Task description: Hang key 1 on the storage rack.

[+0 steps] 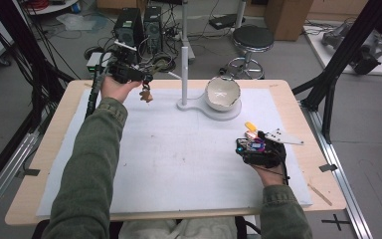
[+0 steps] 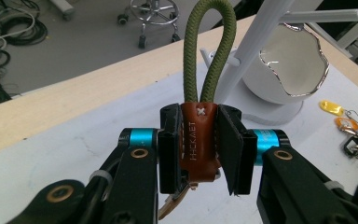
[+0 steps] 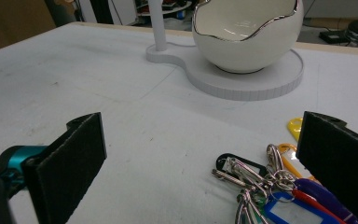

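My left gripper [image 2: 200,144] is shut on a brown leather key fob [image 2: 198,140], whose olive-green cord loop [image 2: 209,51] sticks up past the pads. In the high view this gripper [image 1: 143,82] is held above the table's far left, with the fob [image 1: 145,94] hanging below it. To its right are a white stand with a thin pole [image 1: 184,50] and a white egg-shaped bowl [image 1: 223,92]. My right gripper [image 3: 205,163] stands open low over the table, and a bunch of keys with coloured tags [image 3: 261,186] lies between its pads, close to the right one.
A white mat [image 1: 169,159] covers the wooden table [image 1: 54,149]. The stand's round base [image 3: 261,79] carries the bowl [image 3: 247,32]. Beyond the far edge are a stool [image 1: 252,40], computer towers [image 1: 129,25] and cables. Black frame posts [image 1: 338,59] flank the table.
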The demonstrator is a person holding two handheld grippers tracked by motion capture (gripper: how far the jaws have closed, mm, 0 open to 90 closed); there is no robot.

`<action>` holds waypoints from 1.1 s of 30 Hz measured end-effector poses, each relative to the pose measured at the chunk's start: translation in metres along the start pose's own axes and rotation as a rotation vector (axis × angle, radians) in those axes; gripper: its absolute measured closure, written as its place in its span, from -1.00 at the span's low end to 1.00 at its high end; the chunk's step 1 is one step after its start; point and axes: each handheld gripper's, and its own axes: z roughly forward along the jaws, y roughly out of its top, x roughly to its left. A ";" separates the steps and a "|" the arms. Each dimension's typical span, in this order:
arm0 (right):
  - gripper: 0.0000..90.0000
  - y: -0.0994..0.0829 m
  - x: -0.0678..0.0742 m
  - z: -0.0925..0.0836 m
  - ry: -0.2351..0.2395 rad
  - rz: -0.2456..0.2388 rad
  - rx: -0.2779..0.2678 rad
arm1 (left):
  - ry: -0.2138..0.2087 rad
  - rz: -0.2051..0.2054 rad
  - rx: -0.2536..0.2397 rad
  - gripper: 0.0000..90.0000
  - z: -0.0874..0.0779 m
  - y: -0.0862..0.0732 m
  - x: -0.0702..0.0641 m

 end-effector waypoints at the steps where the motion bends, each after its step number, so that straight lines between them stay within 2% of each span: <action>1: -0.98 0.000 0.000 0.000 0.000 0.000 0.000 | -0.004 -0.001 0.005 0.56 0.003 0.000 -0.001; 12: -0.98 0.000 -0.001 -0.002 0.000 0.006 -0.007 | -0.016 -0.012 0.017 0.56 0.019 -0.002 -0.003; 16: -0.98 0.000 -0.001 -0.003 -0.003 0.011 -0.009 | -0.019 -0.031 0.020 0.56 0.022 -0.003 -0.001; 26: -0.98 -0.001 -0.003 -0.003 0.001 0.008 -0.015 | -0.057 -0.055 0.008 0.56 0.031 -0.004 -0.004; 33: -0.98 -0.001 -0.002 -0.003 0.002 0.007 -0.012 | -0.055 -0.063 0.029 0.56 0.037 -0.005 -0.006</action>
